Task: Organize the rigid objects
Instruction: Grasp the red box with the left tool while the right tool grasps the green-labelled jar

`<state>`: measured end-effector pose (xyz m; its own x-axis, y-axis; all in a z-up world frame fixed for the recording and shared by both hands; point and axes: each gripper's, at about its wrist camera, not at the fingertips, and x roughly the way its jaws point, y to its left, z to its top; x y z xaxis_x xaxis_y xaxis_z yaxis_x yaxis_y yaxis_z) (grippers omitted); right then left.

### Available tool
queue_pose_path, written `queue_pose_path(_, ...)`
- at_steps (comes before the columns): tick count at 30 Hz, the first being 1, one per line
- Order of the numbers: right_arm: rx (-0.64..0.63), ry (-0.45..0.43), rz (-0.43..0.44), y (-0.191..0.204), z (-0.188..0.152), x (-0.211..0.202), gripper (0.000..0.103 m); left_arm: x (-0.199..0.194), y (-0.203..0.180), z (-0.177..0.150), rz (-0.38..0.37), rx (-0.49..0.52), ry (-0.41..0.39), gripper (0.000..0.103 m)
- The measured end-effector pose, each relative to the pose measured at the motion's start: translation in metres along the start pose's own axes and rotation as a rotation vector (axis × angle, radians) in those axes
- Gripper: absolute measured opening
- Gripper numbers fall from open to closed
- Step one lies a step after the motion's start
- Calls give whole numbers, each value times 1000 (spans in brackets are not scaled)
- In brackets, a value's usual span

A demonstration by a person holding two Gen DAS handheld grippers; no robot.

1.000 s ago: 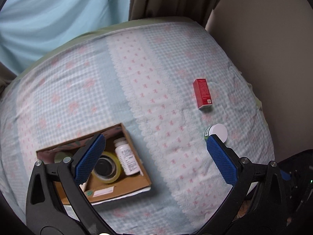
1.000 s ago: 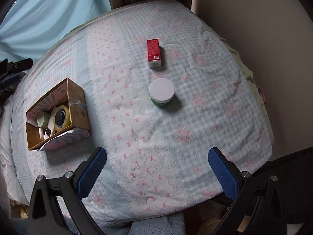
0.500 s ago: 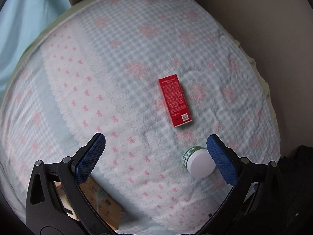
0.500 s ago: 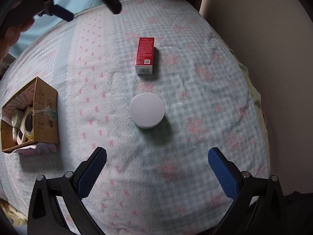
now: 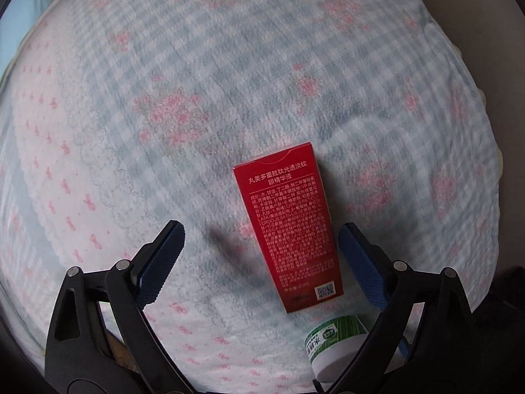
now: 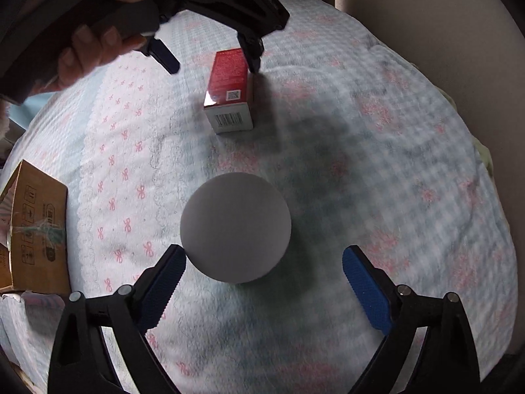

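On the checked bedspread (image 5: 229, 65) I have just been narrowing my 2 tools: left gripper (image 5: 259, 246) spread astride the red box (image 5: 288, 229), right gripper (image 6: 264, 264) spread short of the white-lidded jar (image 6: 235, 226). Reaching step; next, lower and pinch both for the cardboard box (image 6: 36, 236).

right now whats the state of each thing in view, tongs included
red box: lying flat on the bedspread, closed, not gripped
white-lidded jar: upright, lid on, not gripped
cardboard box: open top, at the left edge of the right wrist view
left tongs: open, have just been closing, straddling the red box, right pad close beside it
right tongs: open, have just been closing, around the jar without pressing it
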<state>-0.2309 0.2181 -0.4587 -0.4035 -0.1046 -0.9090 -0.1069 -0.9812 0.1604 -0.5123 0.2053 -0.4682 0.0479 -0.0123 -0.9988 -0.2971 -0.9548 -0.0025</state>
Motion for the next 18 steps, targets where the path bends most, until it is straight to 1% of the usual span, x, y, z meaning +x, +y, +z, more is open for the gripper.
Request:
queue_pose_path(2, -39, 3, 5, 7, 1, 10, 86, 9, 2, 0, -1, -23, 9, 93)
queue_pose_path(4, -60, 5, 21, 11, 0, 19, 81, 14, 1, -1, -6, -33, 15, 90)
queue_pose_path(5, -69, 2, 26, 13, -1, 23, 75, 16, 0, -2, -5, -32, 16, 89)
queue_pose_path(8, -91, -26, 24, 15, 0, 28, 74, 16, -8, -3, 15, -14, -1, 81)
queue_pose_path(10, -96, -51, 21, 16, 3, 29, 73, 14, -13, -4, 6, 2, -15, 66)
queue_pose_path(11, -100, -62, 19, 16, 5, 29, 71, 13, -16, -5, 7, 15, -21, 63)
queue_pose_path(12, -107, -70, 26, 17, 7, 29, 67, 13, -20, -5, 10, 31, -26, 55)
queue_pose_path(13, -116, -71, 23, 19, 8, 30, 67, 12, -24, -6, 10, 47, -28, 48)
queue_pose_path(15, -123, -73, 23, 21, 9, 30, 67, 12, -30, -7, 37, 66, -32, 48)
queue_pose_path(18, -112, -68, 44, 19, 11, 29, 67, 11, -30, -8, 38, 59, -39, 47)
